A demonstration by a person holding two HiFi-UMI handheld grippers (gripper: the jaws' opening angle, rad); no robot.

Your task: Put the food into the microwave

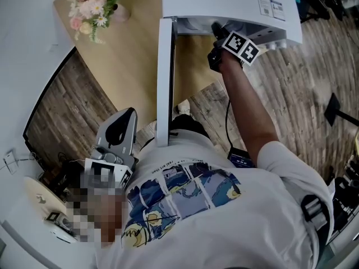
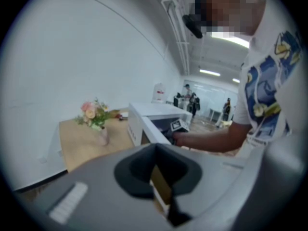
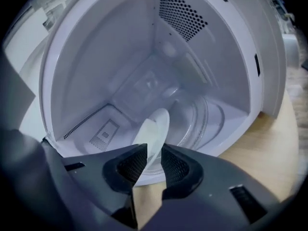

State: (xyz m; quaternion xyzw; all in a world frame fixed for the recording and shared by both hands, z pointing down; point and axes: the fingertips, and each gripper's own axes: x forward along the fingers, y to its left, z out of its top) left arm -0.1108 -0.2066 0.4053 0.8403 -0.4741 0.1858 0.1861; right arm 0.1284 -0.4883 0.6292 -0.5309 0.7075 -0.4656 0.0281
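Observation:
The white microwave stands on a wooden table with its door swung wide open. My right gripper reaches into the opening. In the right gripper view a white plate lies in the cavity by the glass turntable, its near rim between my right gripper's jaws. The jaws stand slightly apart and do not press on it. I cannot make out food on the plate. My left gripper hangs back near the person's body; its jaws show a narrow gap with nothing in it.
A vase of pink flowers stands at the table's far left corner. A white surface with small white objects lies at the lower left. Wood-look floor runs to the right of the microwave, with people far off in the room.

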